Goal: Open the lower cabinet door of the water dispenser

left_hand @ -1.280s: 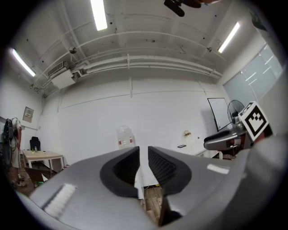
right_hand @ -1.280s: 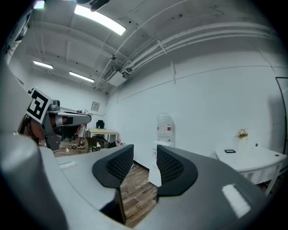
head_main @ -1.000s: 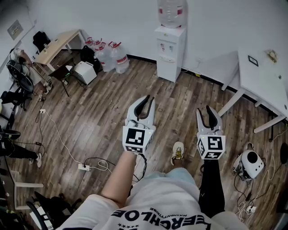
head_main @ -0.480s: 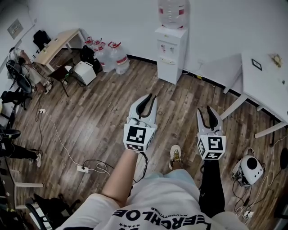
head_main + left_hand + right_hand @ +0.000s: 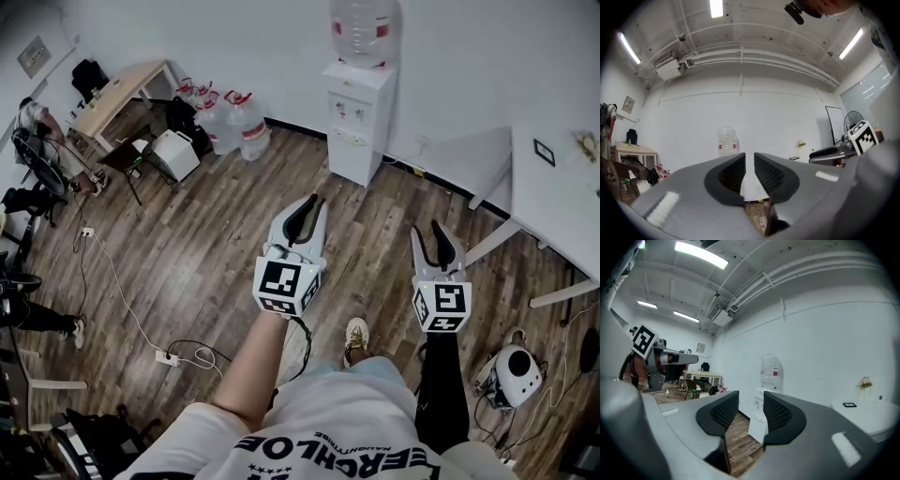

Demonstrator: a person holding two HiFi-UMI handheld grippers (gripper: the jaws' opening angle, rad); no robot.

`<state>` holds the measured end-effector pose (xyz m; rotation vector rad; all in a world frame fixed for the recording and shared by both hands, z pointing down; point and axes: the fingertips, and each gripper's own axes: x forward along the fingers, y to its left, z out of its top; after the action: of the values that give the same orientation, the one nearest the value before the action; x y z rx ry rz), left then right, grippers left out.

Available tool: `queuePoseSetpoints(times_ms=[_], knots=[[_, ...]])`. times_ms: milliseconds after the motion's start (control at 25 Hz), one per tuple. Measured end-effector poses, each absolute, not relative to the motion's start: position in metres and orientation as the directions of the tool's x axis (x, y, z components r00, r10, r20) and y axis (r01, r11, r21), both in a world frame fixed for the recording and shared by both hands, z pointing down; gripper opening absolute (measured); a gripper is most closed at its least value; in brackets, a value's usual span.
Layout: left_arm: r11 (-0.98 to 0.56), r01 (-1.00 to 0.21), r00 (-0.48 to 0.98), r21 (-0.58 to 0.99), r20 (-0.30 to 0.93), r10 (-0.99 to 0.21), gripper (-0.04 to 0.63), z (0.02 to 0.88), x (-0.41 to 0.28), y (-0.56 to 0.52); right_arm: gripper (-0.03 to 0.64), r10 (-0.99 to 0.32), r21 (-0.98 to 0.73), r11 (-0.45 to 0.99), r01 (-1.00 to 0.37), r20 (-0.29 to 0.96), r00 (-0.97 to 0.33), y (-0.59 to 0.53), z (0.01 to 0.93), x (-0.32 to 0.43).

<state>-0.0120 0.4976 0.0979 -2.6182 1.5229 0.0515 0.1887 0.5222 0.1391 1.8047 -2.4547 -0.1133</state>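
Two grey hand-held grippers are held level, well apart from the white floor-standing water dispenser [image 5: 359, 117].

The water dispenser, topped by a clear plastic bottle [image 5: 364, 28], is set against the far white wall. Its lower cabinet door [image 5: 353, 157] is closed and untouched. The left gripper [image 5: 310, 199] is held near the middle of the scene, with its black jaws drawn together to a mere slit and nothing between them. The right gripper [image 5: 435, 226] is held to its right, with its jaws standing apart and empty. In the right gripper view the dispenser is framed in that gap, far beyond the tips. Clear spare water jugs [image 5: 230, 120] are stood on the brown wood-plank floor [image 5: 197, 244] at the far left, and a white table [image 5: 558, 202] is seen at the right.
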Motion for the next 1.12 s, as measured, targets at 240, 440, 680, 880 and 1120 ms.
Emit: queuePoseSetpoints(times_ms=[240, 440, 680, 880, 1120], knots=[[-0.479, -0.873, 0.486, -0.089, -0.082, -0.870, 0.060, 0.095, 0.006, 0.441, 0.144, -0.947, 0.111, 0.322, -0.940, 0.037, -0.320, 0.462, 0.138, 0.205], [-0.449, -0.888, 0.456, -0.102, -0.052, -0.889, 0.060, 0.094, 0.014, 0.400, 0.144, -0.935, 0.099, 0.353, -0.930, 0.025, -0.353, 0.417, 0.131, 0.214], [-0.418, -0.905, 0.423, -0.081, -0.071, -0.903, 0.060, 0.089, 0.017, 0.358, 0.144, -0.923, 0.089, 0.383, -0.919, 0.003, -0.385, 0.366, 0.124, 0.222], [-0.408, -0.910, 0.414, -0.078, -0.082, -0.907, 0.060, 0.087, 0.022, 0.340, 0.144, -0.913, 0.087, 0.407, -0.909, -0.003, -0.409, 0.339, 0.121, 0.223], [-0.384, -0.918, 0.391, -0.096, -0.079, -0.917, 0.060, 0.085, 0.022, 0.320, 0.144, -0.896, 0.080, 0.442, -0.893, -0.004, -0.444, 0.316, 0.121, 0.220]])
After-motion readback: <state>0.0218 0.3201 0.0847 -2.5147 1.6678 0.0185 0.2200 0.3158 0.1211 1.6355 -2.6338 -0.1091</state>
